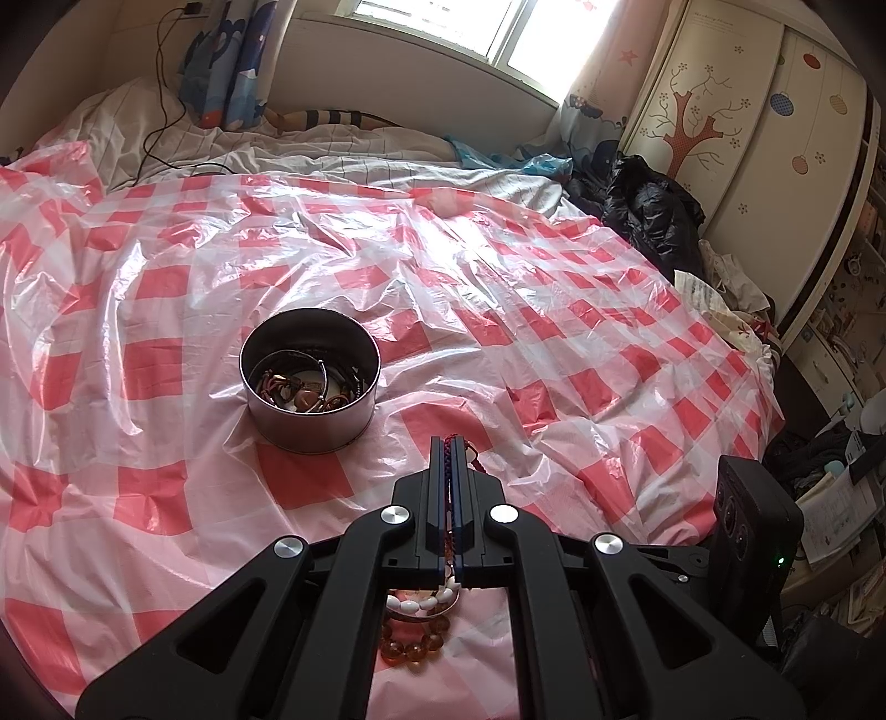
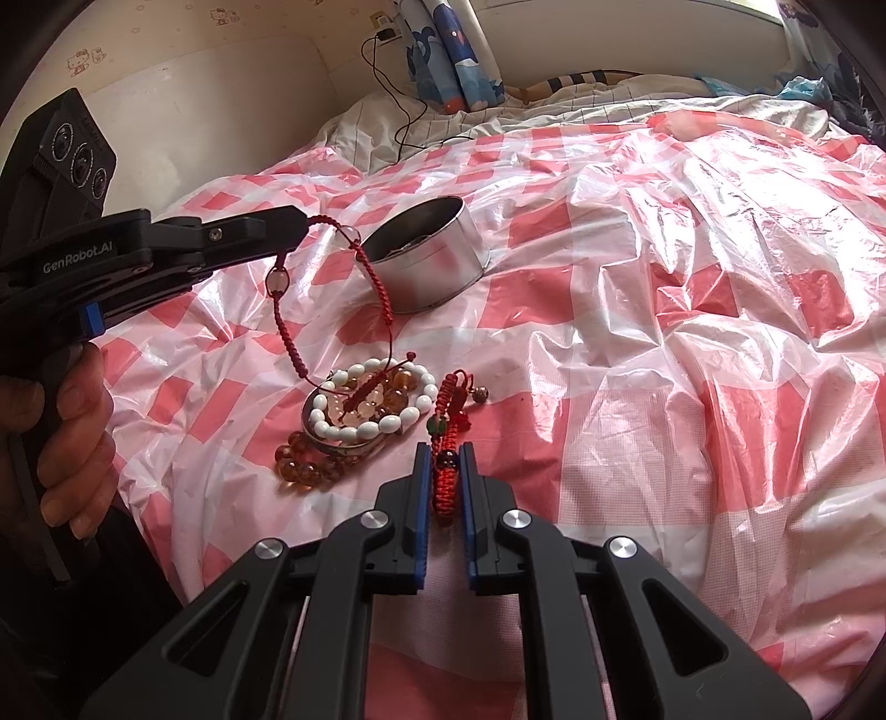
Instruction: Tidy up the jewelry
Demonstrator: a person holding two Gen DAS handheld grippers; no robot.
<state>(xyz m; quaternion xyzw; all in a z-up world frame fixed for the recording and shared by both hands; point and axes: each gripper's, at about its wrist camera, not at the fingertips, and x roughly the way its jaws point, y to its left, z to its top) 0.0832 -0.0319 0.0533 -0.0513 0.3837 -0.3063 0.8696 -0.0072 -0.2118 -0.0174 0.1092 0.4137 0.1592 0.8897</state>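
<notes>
Two braided bracelets pinched over the bed, tin waiting.

The left tongs (image 2: 304, 224) clamp a dark red cord bracelet (image 2: 288, 327), limp and dangling onto the bead pile (image 2: 354, 421). The right tongs (image 2: 443, 443) stand narrow, gripping a bright red braided bracelet (image 2: 447, 476). Both are light and floppy; grip the braid, not the beads. The round tin (image 1: 310, 382) holds tangled pieces, hard to make out.

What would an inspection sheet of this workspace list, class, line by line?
Surface: pink checked plastic sheet over a bed.
Job's things: round tin holding jewelry; white bead bracelet and amber bead bracelet piled on the sheet.
Clutter: black jacket at the bed edge.
Grippers: left hand-held gripper shut on a dark red cord bracelet; right hand-held gripper shut on a bright red cord bracelet.
Cables: black cable near the pillow.
Surroundings: window, wardrobe.
</notes>
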